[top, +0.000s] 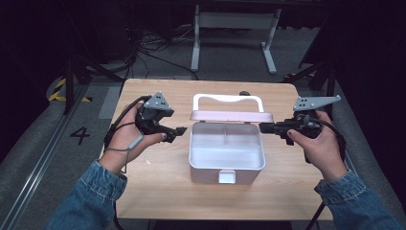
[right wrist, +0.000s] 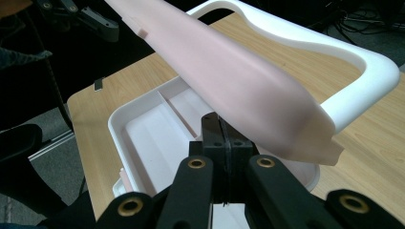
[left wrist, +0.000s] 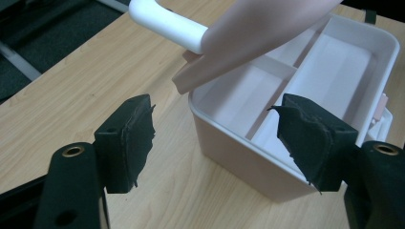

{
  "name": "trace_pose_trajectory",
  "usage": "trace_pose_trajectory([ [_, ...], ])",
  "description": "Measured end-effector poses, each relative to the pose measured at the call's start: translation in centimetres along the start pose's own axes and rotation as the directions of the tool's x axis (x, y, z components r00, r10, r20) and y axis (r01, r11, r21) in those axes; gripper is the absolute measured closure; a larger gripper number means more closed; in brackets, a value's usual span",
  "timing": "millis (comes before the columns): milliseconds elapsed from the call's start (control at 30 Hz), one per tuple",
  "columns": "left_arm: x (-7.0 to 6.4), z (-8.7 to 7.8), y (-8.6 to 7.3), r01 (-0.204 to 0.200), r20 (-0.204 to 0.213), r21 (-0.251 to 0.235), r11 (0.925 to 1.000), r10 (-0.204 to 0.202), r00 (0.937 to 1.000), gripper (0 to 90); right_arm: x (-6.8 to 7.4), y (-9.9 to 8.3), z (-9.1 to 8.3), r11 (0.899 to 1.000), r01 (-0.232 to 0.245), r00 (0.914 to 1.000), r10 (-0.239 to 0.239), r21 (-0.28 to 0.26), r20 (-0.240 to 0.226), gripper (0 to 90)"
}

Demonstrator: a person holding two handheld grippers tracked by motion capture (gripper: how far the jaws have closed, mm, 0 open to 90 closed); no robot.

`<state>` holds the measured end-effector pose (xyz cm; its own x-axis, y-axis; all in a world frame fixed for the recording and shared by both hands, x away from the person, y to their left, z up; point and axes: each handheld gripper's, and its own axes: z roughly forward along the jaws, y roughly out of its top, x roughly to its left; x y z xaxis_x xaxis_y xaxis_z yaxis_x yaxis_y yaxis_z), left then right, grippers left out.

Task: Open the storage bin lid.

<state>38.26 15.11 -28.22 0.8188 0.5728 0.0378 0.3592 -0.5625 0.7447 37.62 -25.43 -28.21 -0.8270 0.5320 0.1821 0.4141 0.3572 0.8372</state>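
A pale pink box point(top: 225, 167) with a divided white inside stands mid-table. Its lid point(top: 230, 116) is tipped up at the back, and a white handle point(top: 227, 98) rises behind it. My left gripper point(top: 178, 132) hovers open just left of the box, apart from it. In the left gripper view its jaws point(left wrist: 215, 112) frame the box's corner point(left wrist: 239, 157) below the lid point(left wrist: 258, 33). My right gripper point(top: 263, 127) is shut at the lid's right end. In the right gripper view its tips point(right wrist: 222, 125) sit under the lid point(right wrist: 229, 71), above the open box point(right wrist: 143, 129).
The box's front latch point(top: 226, 177) faces the person. A small dark object point(top: 244, 93) lies at the table's back edge. Bare wood point(top: 158, 182) lies to both sides and in front. A white frame point(top: 234, 21) and dark stands sit on the floor behind.
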Motion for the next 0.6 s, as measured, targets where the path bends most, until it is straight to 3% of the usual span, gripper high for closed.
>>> trace_pose_trajectory([
  [467,-1.2,2.3,-0.2,-0.026,-0.017,-0.094,0.9952,0.025,0.9995,29.0,-0.2,-0.1,-0.4,1.000,-0.009,0.9999,0.009,-0.010,-0.005,90.0],
  [533,-1.4,2.6,-0.2,-0.048,-0.023,-0.104,0.9934,0.046,0.9987,32.0,-0.1,-0.1,-0.4,1.000,-0.007,1.0000,0.007,-0.011,-0.001,90.0],
  [600,-1.5,2.8,0.0,-0.044,-0.028,-0.104,0.9937,0.041,0.9988,35.7,-0.1,-0.1,-0.3,1.000,-0.013,0.9999,0.013,-0.013,-0.004,90.0],
])
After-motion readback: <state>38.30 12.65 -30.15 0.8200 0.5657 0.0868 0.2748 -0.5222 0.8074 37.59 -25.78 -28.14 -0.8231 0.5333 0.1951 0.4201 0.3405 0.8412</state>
